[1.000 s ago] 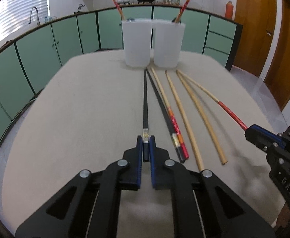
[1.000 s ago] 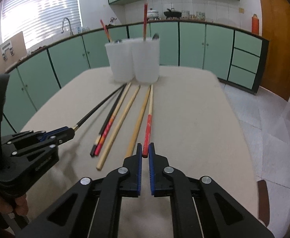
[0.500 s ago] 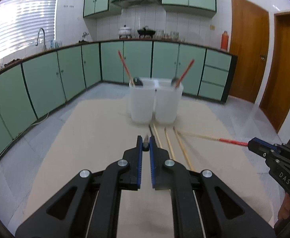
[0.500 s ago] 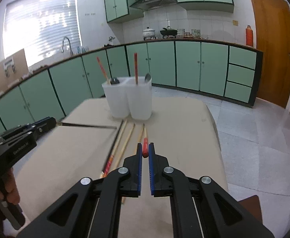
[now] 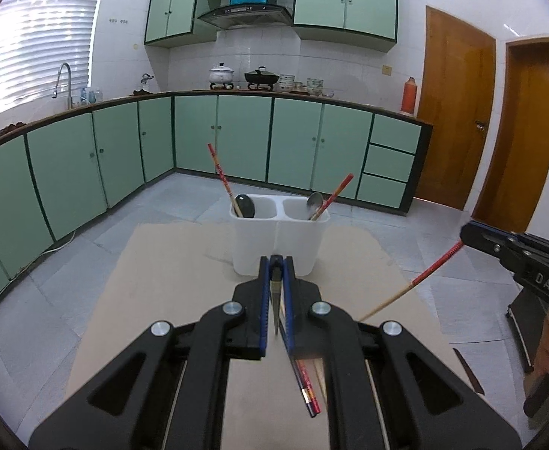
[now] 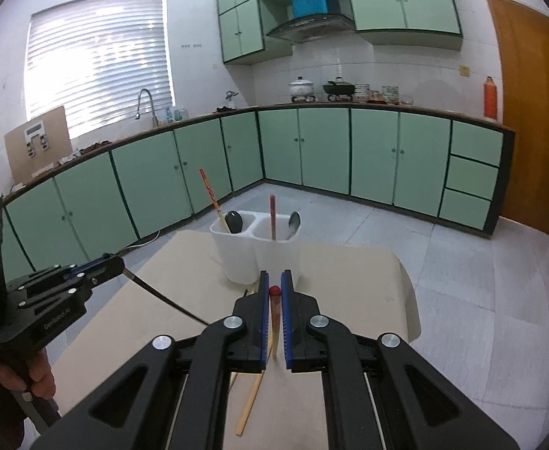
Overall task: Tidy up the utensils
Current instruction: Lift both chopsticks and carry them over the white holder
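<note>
Two black claws (image 5: 275, 262) (image 6: 273, 281), blue-padded fingers (image 5: 263, 300), silver screws, white lettering on the side.

1. "DAS" in white letters stands on the black body of the right gripper (image 5: 465, 233), at the right edge of the left wrist view.
2. Small white lettering on the left gripper (image 6: 118, 265) is too blurred to read.

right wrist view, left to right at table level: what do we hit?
Left tool gripping the black chopstick → white two-compartment holder → right tool gripping the red-tipped chopstick.
</note>
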`<state>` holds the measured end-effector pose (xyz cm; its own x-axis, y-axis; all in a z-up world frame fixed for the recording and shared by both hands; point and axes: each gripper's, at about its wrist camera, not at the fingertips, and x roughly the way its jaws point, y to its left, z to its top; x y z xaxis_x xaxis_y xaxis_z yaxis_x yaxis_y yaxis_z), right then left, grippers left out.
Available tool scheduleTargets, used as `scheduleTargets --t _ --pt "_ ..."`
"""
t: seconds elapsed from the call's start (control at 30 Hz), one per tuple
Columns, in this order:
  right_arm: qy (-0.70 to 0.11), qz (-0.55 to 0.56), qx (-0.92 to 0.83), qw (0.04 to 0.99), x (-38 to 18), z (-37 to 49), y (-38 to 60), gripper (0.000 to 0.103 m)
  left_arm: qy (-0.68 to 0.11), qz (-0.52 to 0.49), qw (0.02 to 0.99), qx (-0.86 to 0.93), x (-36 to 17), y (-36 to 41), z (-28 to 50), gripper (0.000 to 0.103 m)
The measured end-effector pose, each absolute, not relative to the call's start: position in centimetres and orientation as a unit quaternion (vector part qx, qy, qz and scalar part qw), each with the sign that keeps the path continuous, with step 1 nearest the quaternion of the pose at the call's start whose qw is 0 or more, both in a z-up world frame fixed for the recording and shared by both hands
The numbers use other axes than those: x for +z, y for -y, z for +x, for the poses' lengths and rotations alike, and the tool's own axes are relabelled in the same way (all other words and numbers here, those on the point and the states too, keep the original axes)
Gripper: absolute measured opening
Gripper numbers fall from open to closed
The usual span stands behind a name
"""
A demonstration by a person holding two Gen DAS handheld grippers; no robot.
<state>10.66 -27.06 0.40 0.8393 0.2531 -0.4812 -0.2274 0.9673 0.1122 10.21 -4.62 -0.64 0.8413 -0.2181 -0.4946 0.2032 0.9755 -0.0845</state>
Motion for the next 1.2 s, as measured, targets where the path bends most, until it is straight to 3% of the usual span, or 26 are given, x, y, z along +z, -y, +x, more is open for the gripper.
scheduleTargets --t 0.73,1.2 --pt "-0.228 -0.015 0.175 0.958 5.7 13.9 25.4 0.006 -0.217 -0.036 0.965 -0.141 5.6 2.8 12.0 0.006" --pt "-0.172 -0.004 0.193 0.966 12.1 20.6 24.7 0.006 -0.152 -0.038 0.979 -0.134 11.8 3.8 18.5 0.006"
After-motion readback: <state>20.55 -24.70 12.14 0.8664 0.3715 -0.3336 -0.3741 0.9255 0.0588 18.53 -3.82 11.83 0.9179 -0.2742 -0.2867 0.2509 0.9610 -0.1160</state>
